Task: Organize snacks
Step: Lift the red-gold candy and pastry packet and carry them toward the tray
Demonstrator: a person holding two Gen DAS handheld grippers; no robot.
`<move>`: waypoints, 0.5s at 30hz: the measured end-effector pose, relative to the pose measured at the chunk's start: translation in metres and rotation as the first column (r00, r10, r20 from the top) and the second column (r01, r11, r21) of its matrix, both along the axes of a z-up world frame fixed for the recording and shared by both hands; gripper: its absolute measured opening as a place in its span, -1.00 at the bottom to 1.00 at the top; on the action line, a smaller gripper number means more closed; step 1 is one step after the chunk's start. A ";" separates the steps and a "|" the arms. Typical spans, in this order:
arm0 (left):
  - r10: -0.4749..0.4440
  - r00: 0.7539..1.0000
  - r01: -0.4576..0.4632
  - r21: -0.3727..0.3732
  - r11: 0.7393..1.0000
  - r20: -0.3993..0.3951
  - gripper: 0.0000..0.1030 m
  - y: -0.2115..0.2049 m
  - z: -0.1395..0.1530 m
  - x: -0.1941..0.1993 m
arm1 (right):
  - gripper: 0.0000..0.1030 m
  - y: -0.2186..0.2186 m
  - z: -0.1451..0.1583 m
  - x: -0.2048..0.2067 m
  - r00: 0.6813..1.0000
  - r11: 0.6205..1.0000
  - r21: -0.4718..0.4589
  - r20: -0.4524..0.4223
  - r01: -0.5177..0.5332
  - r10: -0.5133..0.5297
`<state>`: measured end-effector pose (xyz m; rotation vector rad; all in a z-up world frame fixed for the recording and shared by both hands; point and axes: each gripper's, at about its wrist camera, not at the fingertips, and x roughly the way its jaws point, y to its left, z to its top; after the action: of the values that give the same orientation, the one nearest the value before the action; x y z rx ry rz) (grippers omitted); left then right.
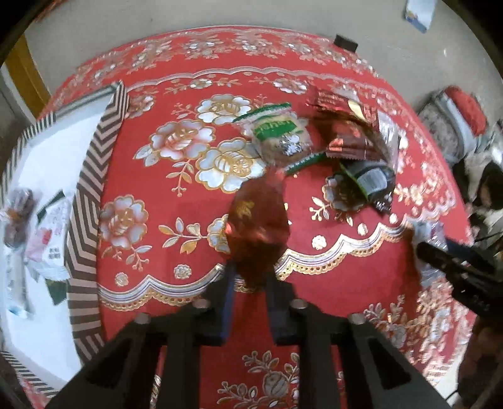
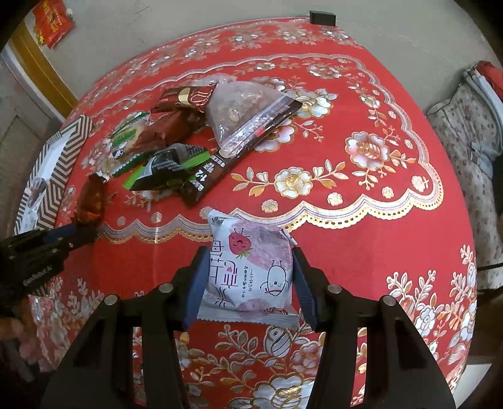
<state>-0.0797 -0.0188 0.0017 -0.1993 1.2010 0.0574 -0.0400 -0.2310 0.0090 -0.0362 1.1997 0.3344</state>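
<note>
My left gripper [image 1: 250, 277] is shut on a brown foil-wrapped snack [image 1: 257, 226] and holds it above the red tablecloth; it also shows in the right wrist view [image 2: 89, 201]. My right gripper [image 2: 248, 258] is shut on a white strawberry snack packet [image 2: 251, 270], held above the cloth. A pile of snacks lies further back: a green-edged cookie pack [image 1: 276, 135], brown wrappers [image 1: 349, 138], a dark green pack [image 1: 371, 182], a clear bag of nuts [image 2: 239, 107] and a long dark bar [image 2: 239, 148]. A striped box [image 1: 91, 195] at the left holds several snacks [image 1: 47, 232].
The round table carries a red floral cloth [image 2: 361, 195]. A small black object [image 2: 322, 16] sits at the far edge. A floral-covered seat [image 2: 465, 126] stands to the right. A wooden door frame [image 2: 41, 66] is at the back left.
</note>
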 end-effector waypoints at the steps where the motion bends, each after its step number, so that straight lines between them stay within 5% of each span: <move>1: 0.008 1.000 -0.008 -0.046 0.999 0.000 -0.87 0.005 -0.001 0.000 | -0.01 -0.001 -0.001 0.000 1.000 1.000 -0.001 -0.001 0.004 -0.004; 15: 0.012 0.998 0.001 -0.185 0.983 0.067 -0.91 0.014 0.009 -0.005 | 0.02 0.001 -0.004 -0.001 1.000 1.000 -0.029 -0.004 0.002 -0.002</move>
<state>-0.0847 -0.0044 0.0103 -0.3646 1.1381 -0.0561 -0.0407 -0.2299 0.0049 -0.0591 1.2088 0.3156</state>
